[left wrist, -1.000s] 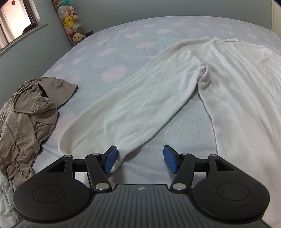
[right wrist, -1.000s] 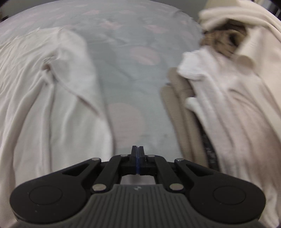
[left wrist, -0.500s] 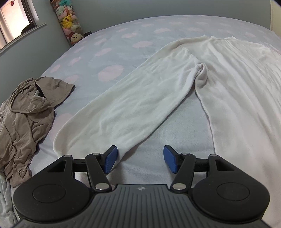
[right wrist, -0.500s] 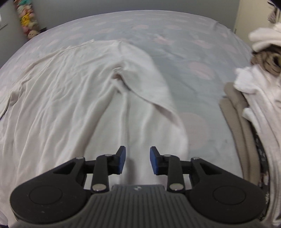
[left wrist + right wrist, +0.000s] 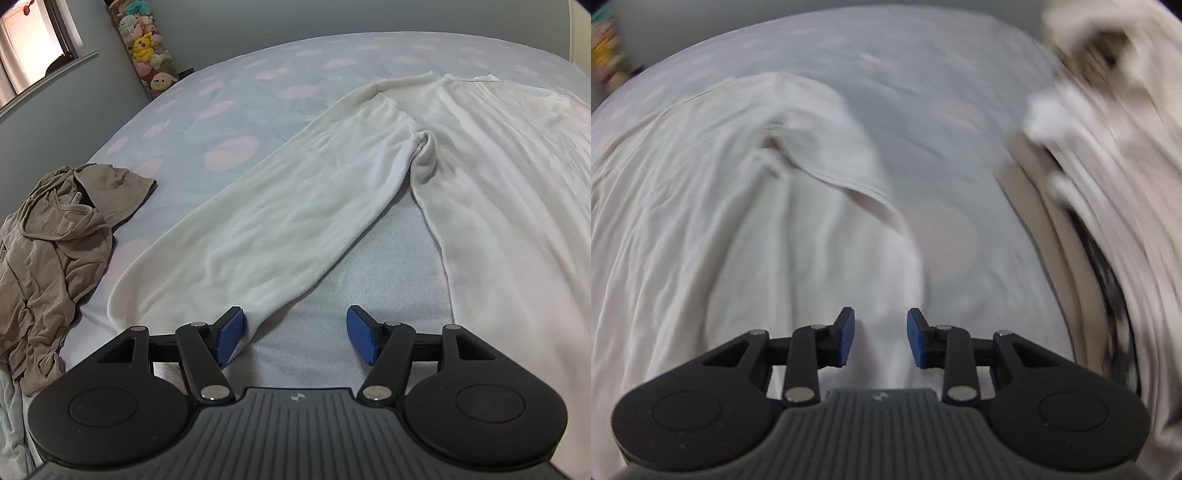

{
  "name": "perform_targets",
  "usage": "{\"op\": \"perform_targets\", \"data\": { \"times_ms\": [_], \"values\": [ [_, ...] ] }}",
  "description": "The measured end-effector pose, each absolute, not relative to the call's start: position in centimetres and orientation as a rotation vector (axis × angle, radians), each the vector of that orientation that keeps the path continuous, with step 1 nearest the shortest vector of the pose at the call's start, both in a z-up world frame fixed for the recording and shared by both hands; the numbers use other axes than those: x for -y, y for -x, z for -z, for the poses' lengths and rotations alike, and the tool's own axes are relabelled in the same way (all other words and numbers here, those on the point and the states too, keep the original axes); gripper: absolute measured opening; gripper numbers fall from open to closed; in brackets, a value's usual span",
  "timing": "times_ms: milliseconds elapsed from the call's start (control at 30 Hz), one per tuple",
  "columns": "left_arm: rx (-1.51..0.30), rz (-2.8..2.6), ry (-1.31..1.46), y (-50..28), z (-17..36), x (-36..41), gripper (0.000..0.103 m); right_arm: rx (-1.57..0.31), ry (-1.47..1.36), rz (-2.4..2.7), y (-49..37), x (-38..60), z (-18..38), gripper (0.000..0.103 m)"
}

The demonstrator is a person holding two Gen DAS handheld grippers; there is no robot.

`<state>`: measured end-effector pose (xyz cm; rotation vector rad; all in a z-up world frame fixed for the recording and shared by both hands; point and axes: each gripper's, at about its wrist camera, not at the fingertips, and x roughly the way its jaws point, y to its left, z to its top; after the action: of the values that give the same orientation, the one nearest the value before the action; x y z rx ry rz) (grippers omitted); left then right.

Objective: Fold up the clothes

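I see a bed sheet in pale blue with pink dots filling most of my left view. A stack of plush toys stands in the far corner against the grey wall, with a window to its left.

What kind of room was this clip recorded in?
Most likely a bedroom, perhaps a child's: the white top is spread on a bed with a pink-dotted sheet, plush toys are stacked in the corner, and a window sits in the wall beside them.
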<state>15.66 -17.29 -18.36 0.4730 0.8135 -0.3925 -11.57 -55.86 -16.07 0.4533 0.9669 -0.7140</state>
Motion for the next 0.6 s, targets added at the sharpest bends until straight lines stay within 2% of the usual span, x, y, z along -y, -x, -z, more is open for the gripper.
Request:
{"op": "perform_targets", "data": {
  "times_ms": [67,133,200,233,600],
  "values": [
    [-0.811,0.390,-0.477,-15.6,18.4,17.4,0.061,-0.959,-0.537,0.721,12.8,56.2,16.6,0.040],
    [-0.807,0.386,-0.484,-15.5,18.5,17.5,0.061,-0.951,-0.621,0.727,13.9,56.5,17.0,0.040],
    [-0.801,0.383,-0.491,-15.4,18.5,17.6,0.061,-0.945,-0.647,0.705,14.2,56.2,17.0,0.023],
    [-0.800,0.383,-0.492,-15.4,18.5,17.6,0.061,-0.943,-0.651,0.688,14.2,56.0,16.8,0.006],
    [-0.791,0.387,-0.490,-15.2,18.5,17.4,0.061,-0.767,-0.336,0.720,11.2,54.2,9.4,0.004]
  ]
}}
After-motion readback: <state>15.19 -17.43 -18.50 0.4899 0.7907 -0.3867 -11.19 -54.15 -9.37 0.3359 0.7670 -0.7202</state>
